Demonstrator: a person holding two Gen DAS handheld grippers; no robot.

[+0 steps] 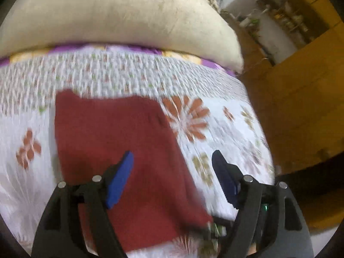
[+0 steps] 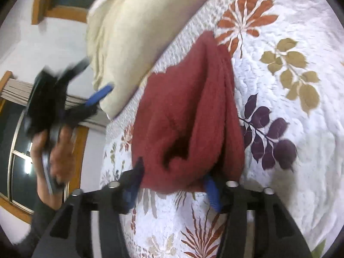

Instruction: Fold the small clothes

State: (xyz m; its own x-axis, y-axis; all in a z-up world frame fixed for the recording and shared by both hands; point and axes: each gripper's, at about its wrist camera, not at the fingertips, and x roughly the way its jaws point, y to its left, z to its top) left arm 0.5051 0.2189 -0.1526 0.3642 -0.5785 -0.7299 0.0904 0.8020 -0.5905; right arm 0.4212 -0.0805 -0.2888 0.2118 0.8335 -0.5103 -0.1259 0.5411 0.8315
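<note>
The left gripper (image 1: 172, 167) hangs with its 2 blue-padded fingers (image 1: 119, 182) spread wide and nothing between them, gripped by a bare hand (image 2: 58, 150) above a dark sleeve (image 2: 40, 221), while the right gripper (image 2: 174, 185) has its fingers apart around bunched maroon cloth (image 2: 189, 118).

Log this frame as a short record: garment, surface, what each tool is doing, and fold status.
garment: dark red cloth, bunched in the right wrist view
surface: floral quilted bedspread, cream pillow behind
left tool: open, above the cloth, holding nothing
right tool: fingers astride the cloth's near edge; grip unclear
fold status: partly folded, not yet flat
image quality: motion blur
</note>
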